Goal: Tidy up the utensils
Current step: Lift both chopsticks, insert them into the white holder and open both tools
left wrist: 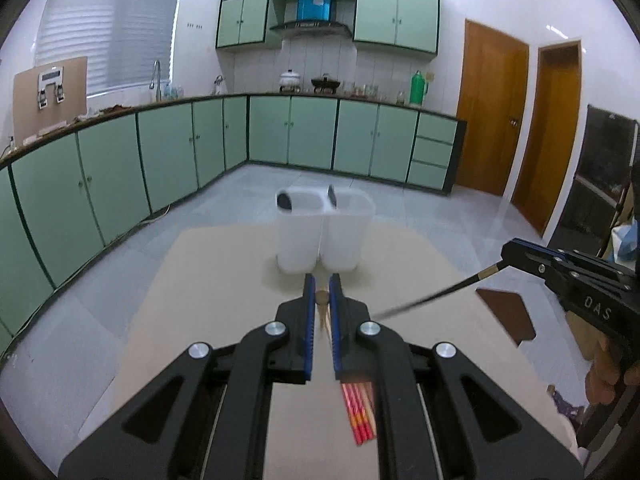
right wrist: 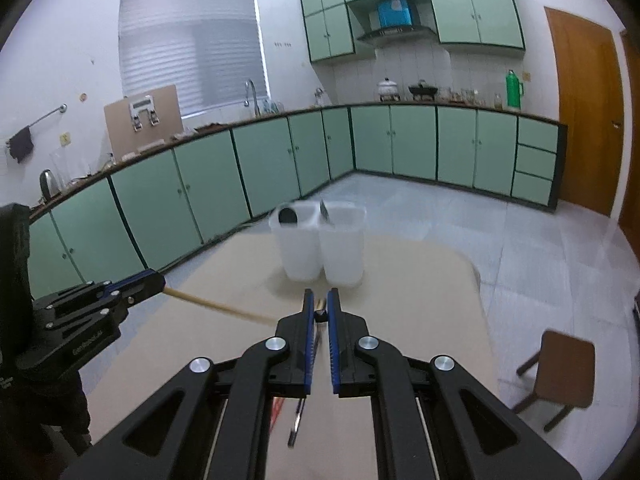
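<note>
A white two-compartment utensil holder (left wrist: 324, 232) stands at the far end of the beige table (left wrist: 224, 280); it also shows in the right wrist view (right wrist: 320, 244). A dark utensil head pokes out of its left compartment and a thin dark piece out of the middle. My left gripper (left wrist: 322, 292) is shut on wooden chopsticks (left wrist: 323, 314); from the right wrist view they stick out as a pale stick (right wrist: 216, 306). My right gripper (right wrist: 320, 308) is shut on a black chopstick (left wrist: 424, 300), which points down to the left.
Red chopsticks (left wrist: 360, 412) lie on the table under my left gripper. A thin dark utensil (right wrist: 297, 420) lies under my right gripper. A brown stool (right wrist: 560, 372) stands to the right of the table. Green cabinets line the far walls.
</note>
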`<state>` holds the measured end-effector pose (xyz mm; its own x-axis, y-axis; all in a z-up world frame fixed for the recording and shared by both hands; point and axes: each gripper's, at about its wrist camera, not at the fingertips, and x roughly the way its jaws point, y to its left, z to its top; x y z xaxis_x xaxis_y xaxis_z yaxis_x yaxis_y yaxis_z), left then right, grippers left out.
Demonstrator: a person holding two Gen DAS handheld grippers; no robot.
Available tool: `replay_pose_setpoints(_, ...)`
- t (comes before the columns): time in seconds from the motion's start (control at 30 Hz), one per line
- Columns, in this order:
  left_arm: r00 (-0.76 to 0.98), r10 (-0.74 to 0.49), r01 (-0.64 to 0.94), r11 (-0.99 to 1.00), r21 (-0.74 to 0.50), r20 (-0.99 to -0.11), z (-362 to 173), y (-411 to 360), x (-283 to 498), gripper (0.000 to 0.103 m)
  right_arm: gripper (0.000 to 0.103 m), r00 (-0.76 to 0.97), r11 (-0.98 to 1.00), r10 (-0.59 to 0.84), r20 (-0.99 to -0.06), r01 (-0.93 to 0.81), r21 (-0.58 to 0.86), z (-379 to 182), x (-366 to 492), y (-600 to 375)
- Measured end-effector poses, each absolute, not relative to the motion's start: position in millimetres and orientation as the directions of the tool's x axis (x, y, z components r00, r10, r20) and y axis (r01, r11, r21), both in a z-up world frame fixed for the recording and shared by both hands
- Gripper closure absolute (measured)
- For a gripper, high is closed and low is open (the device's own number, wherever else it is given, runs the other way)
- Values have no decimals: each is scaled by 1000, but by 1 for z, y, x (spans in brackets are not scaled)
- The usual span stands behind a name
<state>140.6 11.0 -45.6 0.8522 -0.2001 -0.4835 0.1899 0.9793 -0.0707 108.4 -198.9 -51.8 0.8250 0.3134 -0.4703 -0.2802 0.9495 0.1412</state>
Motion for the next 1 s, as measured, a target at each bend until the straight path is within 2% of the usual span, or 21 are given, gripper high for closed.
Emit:
replay_pose_setpoints(0.27,864,-252,232,968,-99,-436,-12,9,163,97,97,804,940,340,-487,-308,149,-17,149,-199)
replay_pose_setpoints(0.43,880,-260,246,965,-89,-398,7,9,172,97,97,804,928,373,-463,-325,182,7,166,-206)
replay_pose_setpoints(0.73,932,-247,244,969,-44,-265,62,-2,214,97,97,881,933,357,-310,-319,167,72,204,-209)
replay_pose_setpoints(0.87,943,-234,233,972,-30,-235,79,-11,244,97,97,916,946,319,-244,-292,142,95,231,-203)
replay_pose_setpoints(1.0,958,-206,208,978,-10,-198,87,-21,272,97,97,933,957,284,-223,-263,123,100,260,-194)
